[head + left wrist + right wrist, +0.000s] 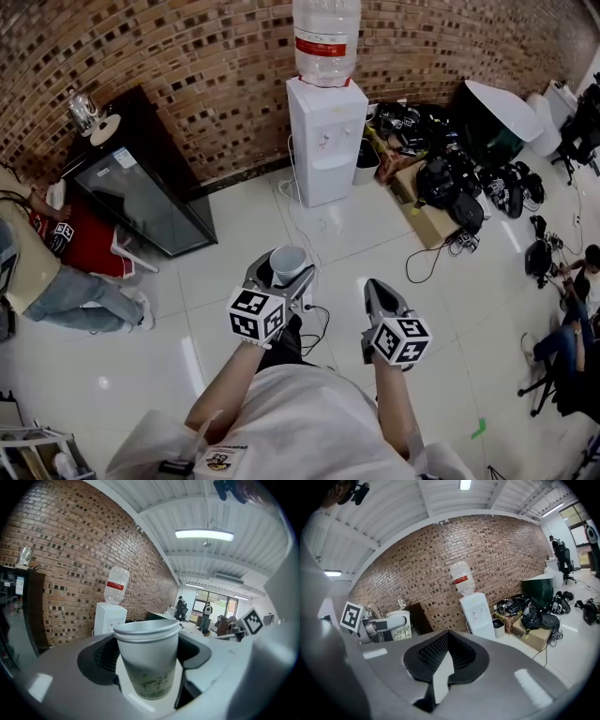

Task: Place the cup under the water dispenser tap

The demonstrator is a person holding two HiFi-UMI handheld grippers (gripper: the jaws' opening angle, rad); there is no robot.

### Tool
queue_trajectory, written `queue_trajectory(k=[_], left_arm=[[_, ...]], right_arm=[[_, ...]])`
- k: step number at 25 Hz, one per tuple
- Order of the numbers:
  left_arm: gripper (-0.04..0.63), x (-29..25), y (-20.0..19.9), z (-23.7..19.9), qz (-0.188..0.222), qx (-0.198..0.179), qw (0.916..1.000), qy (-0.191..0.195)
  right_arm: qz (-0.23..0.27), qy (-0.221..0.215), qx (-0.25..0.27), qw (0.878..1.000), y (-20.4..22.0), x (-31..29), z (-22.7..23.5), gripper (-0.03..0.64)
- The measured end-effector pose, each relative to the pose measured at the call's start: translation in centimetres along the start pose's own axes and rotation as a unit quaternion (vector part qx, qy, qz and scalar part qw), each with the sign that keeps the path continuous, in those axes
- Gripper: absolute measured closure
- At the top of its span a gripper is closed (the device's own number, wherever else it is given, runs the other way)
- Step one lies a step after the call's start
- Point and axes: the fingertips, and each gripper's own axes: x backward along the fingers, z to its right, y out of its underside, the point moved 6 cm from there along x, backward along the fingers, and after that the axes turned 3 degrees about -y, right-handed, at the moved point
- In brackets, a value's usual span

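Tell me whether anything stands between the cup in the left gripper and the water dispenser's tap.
Nothing visible does. The paper cup sits upright, clamped in the left gripper, and only bare floor tiles lie between it and the water dispenser. The recess under its taps looks empty.

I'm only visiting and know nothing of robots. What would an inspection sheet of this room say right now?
Surface: glossy white tiled floor.
Job's things: paper cup upright, held; water dispenser at the brick wall, well apart from the cup.
Clutter: bags and cardboard box right of the dispenser.
Tools: left tool shut on cup; right tool shut, empty.
Cables: white cord by dispenser; black cable near box.
Surroundings: black cabinet; person at left.
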Motion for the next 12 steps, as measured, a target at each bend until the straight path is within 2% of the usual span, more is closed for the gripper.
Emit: queue_trajectory(k=[4, 12], left_arm=[[0.235, -4.4, -1.9, -3.6, -0.002, 0.000, 0.9999, 0.015], [0.235, -12.4, -5.7, -12.5, -0.017, 0.018, 0.9993, 0.027]], right_arm=[[0.001, 0.010, 0.000, 1.000, -2.3, -4.9, 1.1, 0.617], [-0.034, 0.022, -0.007, 0.999, -6.7, -16.9, 2.4, 0.617]])
